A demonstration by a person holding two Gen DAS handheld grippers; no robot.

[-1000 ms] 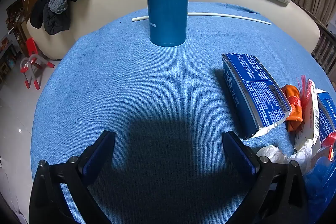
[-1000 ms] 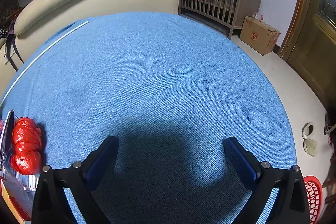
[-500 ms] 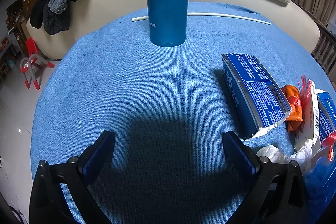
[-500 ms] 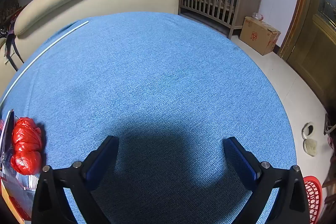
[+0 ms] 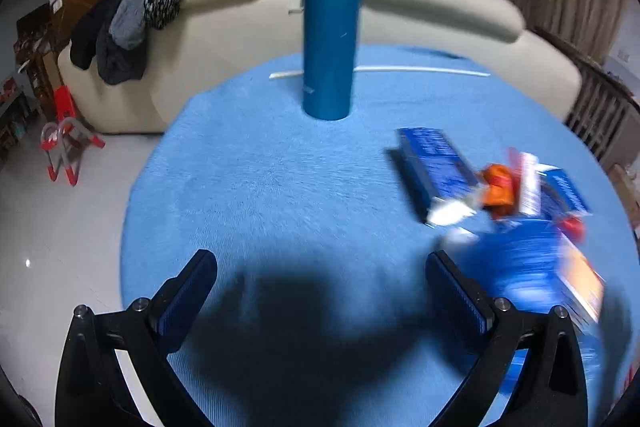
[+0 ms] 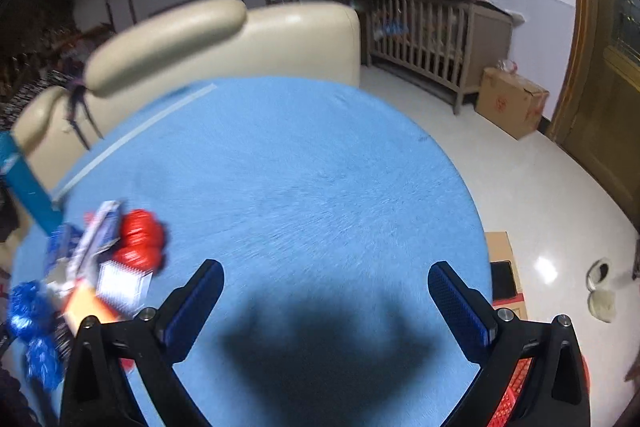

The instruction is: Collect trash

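Note:
Trash lies in a blurred heap on the round blue table [image 5: 280, 187]: a blue foil packet [image 5: 436, 167], an orange-red crumpled bag [image 5: 498, 191], and blue wrappers [image 5: 532, 267] beside it. My left gripper [image 5: 320, 275] hangs open above the cloth, left of the heap, holding nothing. In the right wrist view the heap sits at the left, with the red bag [image 6: 140, 239] and a white-and-blue packet [image 6: 120, 279]. My right gripper [image 6: 324, 283] is open and empty over bare blue table [image 6: 320, 167], to the right of the heap.
A tall teal flask [image 5: 330, 27] stands at the table's far side with a white rod [image 5: 420, 70] behind it. A cream sofa [image 5: 400, 11] with draped clothes curves behind. A cardboard box [image 6: 510, 103], a crib [image 6: 432, 39] and a red basket [image 6: 516, 395] are on the floor.
Both grippers have risen and pulled back from the table, so more of the room and the trash heap shows. Both views are motion-blurred. The jaws stay open.

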